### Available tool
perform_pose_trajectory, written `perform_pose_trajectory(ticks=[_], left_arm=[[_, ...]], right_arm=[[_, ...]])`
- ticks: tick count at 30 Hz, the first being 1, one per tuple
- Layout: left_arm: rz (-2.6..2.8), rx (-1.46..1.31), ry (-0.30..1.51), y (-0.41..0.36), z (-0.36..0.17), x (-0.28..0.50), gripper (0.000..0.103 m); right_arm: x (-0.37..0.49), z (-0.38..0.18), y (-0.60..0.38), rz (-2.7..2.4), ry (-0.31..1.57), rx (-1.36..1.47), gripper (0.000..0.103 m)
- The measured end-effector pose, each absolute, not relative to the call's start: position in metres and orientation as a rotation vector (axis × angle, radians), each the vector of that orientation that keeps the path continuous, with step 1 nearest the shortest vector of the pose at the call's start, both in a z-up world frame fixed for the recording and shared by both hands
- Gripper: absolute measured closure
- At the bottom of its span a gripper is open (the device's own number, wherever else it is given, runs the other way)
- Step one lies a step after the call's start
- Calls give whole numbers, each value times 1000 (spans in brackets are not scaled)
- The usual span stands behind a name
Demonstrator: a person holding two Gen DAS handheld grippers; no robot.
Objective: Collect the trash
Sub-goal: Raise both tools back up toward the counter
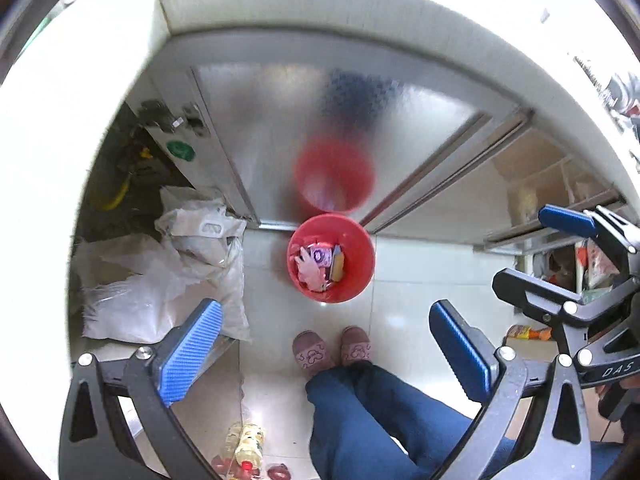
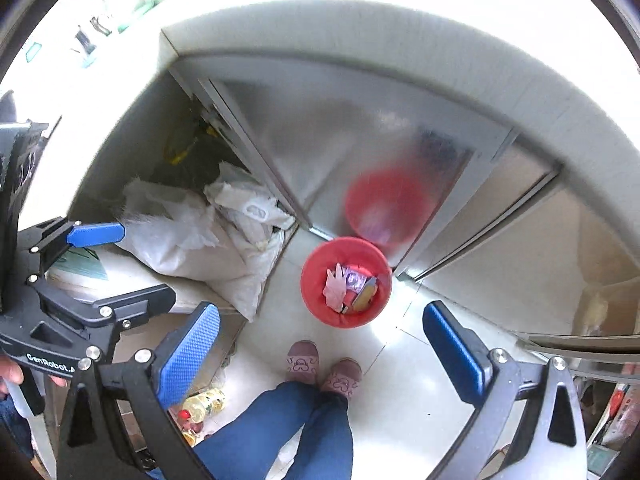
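Observation:
A red trash bin (image 1: 331, 258) stands on the white tile floor against a steel cabinet door, far below both grippers. It holds a pink glove (image 1: 310, 270), a purple packet and a yellow-blue piece. The bin also shows in the right wrist view (image 2: 346, 282). My left gripper (image 1: 324, 354) is open and empty, high above the floor. My right gripper (image 2: 320, 354) is open and empty too. The right gripper shows at the right edge of the left wrist view (image 1: 560, 256), and the left gripper at the left edge of the right wrist view (image 2: 116, 264).
A white countertop edge (image 1: 360, 20) curves across the top. White plastic sacks (image 1: 168, 280) lie left of the bin. The person's legs and pink slippers (image 1: 332, 350) stand just below it. Oil bottles (image 1: 248, 446) sit on the floor at bottom left. An open shelf (image 1: 560, 216) is at right.

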State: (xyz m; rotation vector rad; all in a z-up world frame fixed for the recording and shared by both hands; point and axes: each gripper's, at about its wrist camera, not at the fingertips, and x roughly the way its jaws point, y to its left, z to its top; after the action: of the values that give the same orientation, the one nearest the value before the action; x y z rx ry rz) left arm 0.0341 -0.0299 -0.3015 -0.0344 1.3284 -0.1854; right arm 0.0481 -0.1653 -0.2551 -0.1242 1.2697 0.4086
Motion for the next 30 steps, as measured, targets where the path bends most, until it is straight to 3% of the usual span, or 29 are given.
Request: perform_pose_trajectory(ticks=[19, 30], left_arm=[[-102, -23, 1115, -34, -159, 38, 0], [-54, -24, 993, -15, -92, 80, 0]], right_arm=[[50, -133, -165, 472, 1055, -162, 1], [87, -77, -150, 507, 938, -178, 1]])
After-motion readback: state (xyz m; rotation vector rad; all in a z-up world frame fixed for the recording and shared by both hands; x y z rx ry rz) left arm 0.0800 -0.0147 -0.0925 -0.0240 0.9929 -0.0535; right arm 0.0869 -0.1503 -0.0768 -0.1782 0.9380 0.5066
